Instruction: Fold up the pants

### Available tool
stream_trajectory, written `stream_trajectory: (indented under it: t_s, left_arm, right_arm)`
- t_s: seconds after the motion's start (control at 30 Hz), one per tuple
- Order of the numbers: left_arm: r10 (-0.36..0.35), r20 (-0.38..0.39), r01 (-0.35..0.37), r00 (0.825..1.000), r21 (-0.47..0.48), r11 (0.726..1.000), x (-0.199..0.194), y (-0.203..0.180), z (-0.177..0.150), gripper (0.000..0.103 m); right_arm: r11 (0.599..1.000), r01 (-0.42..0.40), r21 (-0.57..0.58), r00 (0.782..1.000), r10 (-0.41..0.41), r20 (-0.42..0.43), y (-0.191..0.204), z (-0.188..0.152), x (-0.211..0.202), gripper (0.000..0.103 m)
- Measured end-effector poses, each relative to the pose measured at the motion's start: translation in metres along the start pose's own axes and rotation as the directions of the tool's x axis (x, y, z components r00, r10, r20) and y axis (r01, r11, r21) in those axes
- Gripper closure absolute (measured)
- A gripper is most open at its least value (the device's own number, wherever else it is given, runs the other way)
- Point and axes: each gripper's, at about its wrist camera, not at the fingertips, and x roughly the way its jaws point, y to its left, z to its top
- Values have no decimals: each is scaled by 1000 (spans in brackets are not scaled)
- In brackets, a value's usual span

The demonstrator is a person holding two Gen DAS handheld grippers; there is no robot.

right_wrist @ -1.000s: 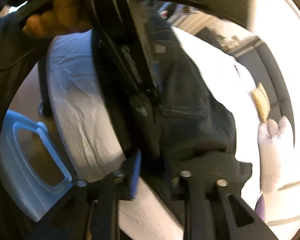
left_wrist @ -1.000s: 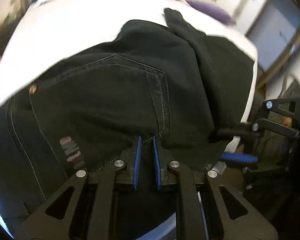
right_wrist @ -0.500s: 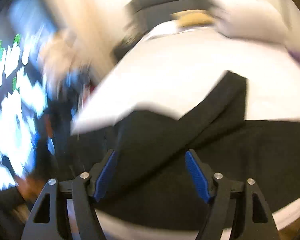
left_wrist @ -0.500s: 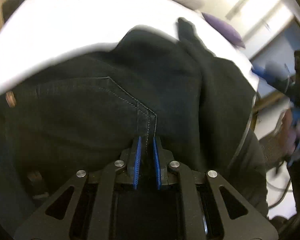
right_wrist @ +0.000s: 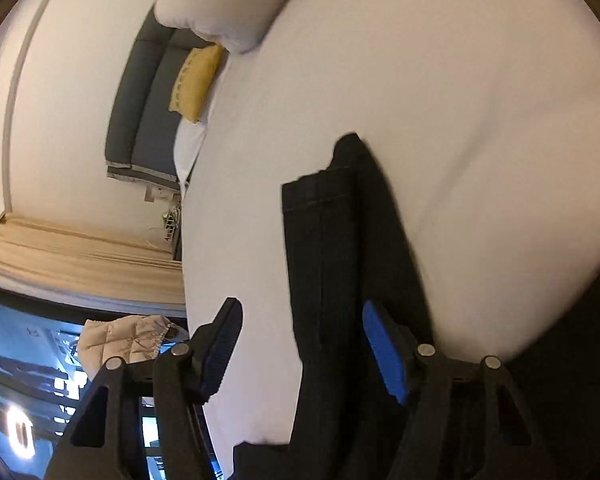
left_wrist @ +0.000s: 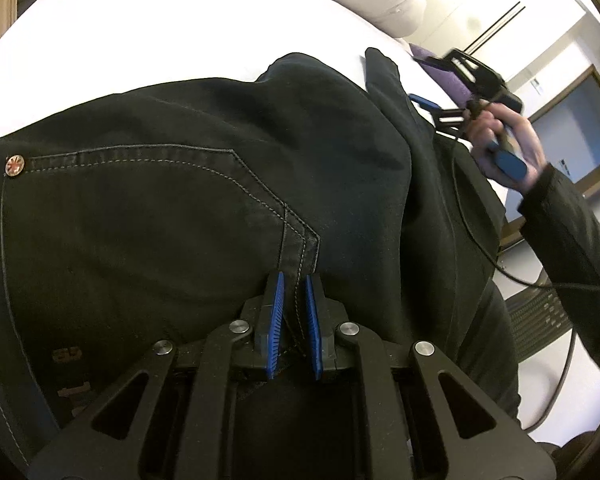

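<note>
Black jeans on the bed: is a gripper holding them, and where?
Yes. The left gripper pinches the black jeans at the stitched seam below the back pocket. The right gripper is closing around a leg, not yet gripping.

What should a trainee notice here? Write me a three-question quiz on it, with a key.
1. The left gripper is shut on: A pillow, B black pants, C cushion?
2. True or false: the right gripper pinches the pant leg.
3. Fill in: the pants lie on a white ____.
Key: 1 B. 2 False: its jaws are closing, with the leg between them but not gripped. 3 bed.
</note>
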Motion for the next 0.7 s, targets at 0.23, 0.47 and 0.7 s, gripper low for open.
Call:
stream_trajectory:
  t_s: [0.23, 0.47, 0.7]
  left_arm:
    - [-9, 2, 9, 1000, 0, 1000, 2, 0, -5, 92]
    - [2, 0, -2, 1000, 19, 1000, 0, -2, -7, 92]
    - [10, -1, -10, 1000, 23, 1000, 2, -6, -7, 92]
  right_arm:
    - [997, 5, 71, 1000, -5, 10, -6, 14, 28, 38]
    - [999, -14, 44, 1000, 15, -6, -1, 30, 37, 96]
    - [992, -123, -30, 971, 126, 204, 5, 27, -72, 98]
